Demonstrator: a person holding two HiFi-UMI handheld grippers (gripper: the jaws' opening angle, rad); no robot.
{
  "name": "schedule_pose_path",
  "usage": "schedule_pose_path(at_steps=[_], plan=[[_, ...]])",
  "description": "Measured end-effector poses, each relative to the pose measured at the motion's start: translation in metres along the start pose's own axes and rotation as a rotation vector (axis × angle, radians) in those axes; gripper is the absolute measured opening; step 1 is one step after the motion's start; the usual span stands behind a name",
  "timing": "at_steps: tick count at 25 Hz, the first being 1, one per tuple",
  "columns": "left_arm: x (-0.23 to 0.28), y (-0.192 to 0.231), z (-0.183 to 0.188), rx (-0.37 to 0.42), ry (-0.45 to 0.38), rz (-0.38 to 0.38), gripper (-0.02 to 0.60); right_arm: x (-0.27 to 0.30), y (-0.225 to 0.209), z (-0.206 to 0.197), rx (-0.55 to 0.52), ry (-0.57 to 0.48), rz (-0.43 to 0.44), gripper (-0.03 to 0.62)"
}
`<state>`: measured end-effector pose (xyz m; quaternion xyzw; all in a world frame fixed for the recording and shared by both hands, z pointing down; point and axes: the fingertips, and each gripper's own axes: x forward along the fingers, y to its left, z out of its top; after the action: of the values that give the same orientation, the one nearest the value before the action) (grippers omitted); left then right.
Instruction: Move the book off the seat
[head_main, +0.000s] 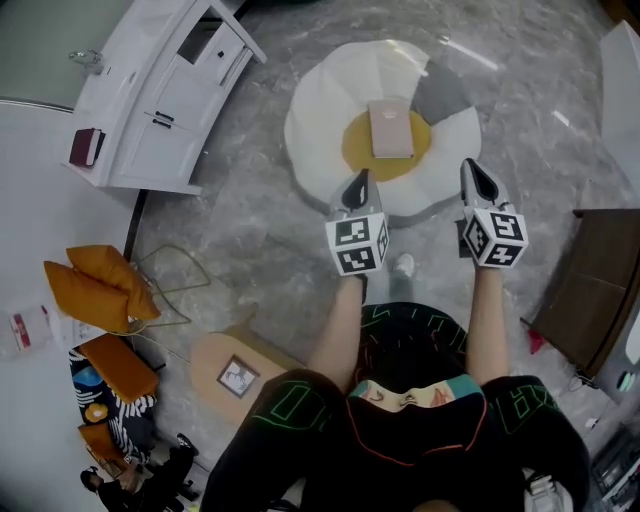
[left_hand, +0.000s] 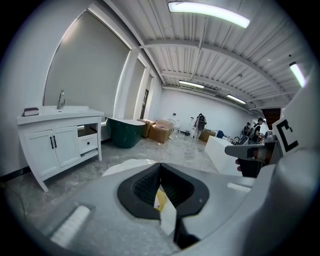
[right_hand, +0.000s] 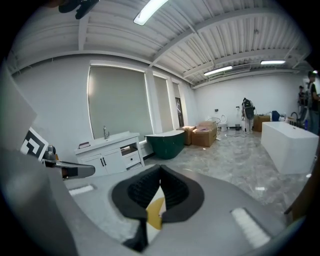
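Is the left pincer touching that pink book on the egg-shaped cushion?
Apart. In the head view the left gripper, jaws shut, hangs near the cushion's front edge, with bare yellow cushion between it and the book.

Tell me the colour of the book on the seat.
The book is pale pink, clearest in the head view.

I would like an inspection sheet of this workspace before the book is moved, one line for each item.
Surface: grey marble floor; the seat lies on it.
Job's things: pink book flat on the seat's yellow centre, untouched.
Clutter: orange cushions; small wooden table with a picture frame.
Grippers: left tongs and right tongs both shut, empty, short of the book.
Cables: nothing seen.
Surroundings: white cabinet, green tub, dark wooden furniture at right.
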<state>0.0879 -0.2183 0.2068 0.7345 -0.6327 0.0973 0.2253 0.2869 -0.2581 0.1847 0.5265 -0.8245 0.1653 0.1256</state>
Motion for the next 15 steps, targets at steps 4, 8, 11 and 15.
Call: schedule_pose_path(at_steps=[4,8,11,15], plan=[[0.029,0.012,-0.014,-0.004,0.065,-0.009,0.011,0.027,-0.003,-0.02,0.031,0.057,-0.001,0.003],[0.071,0.023,-0.037,-0.044,0.146,-0.026,0.011,0.058,-0.013,-0.043,0.034,0.143,-0.013,0.003],[0.107,0.032,-0.049,-0.076,0.186,-0.039,0.011,0.087,-0.026,-0.053,0.033,0.195,-0.025,0.003],[0.157,0.048,-0.067,-0.073,0.234,-0.071,0.011,0.141,-0.02,-0.079,0.026,0.261,0.01,0.003]])
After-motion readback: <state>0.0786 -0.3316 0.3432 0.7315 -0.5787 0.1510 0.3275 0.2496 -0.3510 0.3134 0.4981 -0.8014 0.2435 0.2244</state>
